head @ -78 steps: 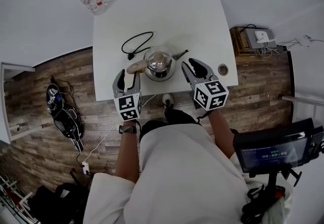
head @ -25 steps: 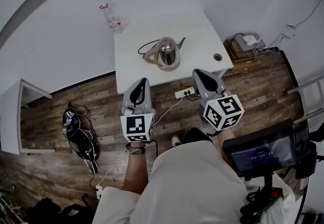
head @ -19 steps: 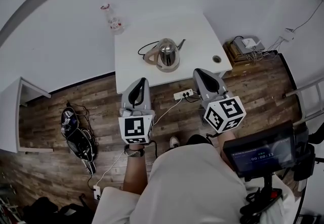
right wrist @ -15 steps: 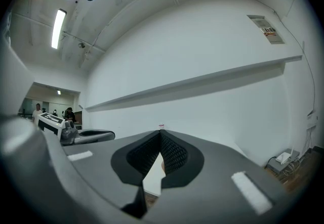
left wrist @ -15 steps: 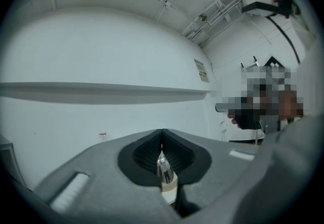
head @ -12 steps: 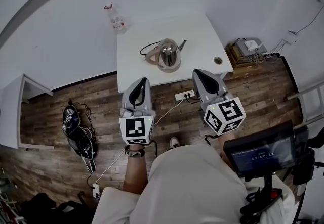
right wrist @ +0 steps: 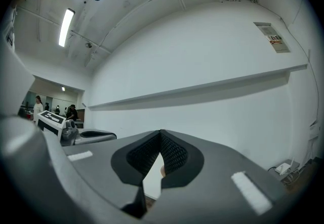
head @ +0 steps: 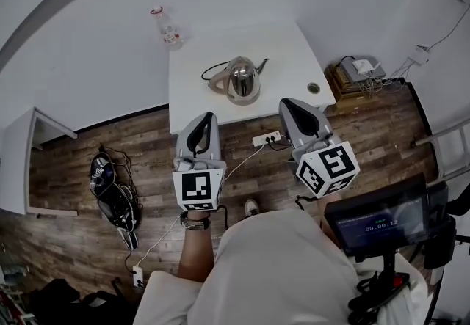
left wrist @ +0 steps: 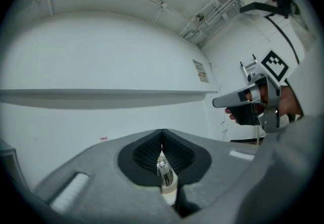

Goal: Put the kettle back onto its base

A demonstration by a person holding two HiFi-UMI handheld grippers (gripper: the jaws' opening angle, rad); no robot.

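currently the kettle [head: 241, 80] stands upright on its base [head: 243, 100], toward the front middle of the white worktop [head: 294, 48]. task item found in place. a black cable [head: 211, 67] loops on the worktop just left of the kettle. a small round item [head: 314, 87] lies near the worktop's right edge, well apart from the kettle.

left tool [head: 206, 117]: jaws closed on each other, nothing gripped. it is held over the wood floor [head: 73, 169], short of the worktop's front edge, pointing toward the kettle. in the left gripper view the kettle shows through the gap below the closed jaw tips, far off and untouched.

right tool [head: 288, 104]: jaws closed, empty. it is held beside the left tool, likewise short of the worktop and apart from the kettle.

a power strip [head: 266, 139] lies on the floor between the two tools. a bottle [head: 166, 28] is beyond the worktop's far left corner. a screen [head: 374, 227] shows at the lower right.
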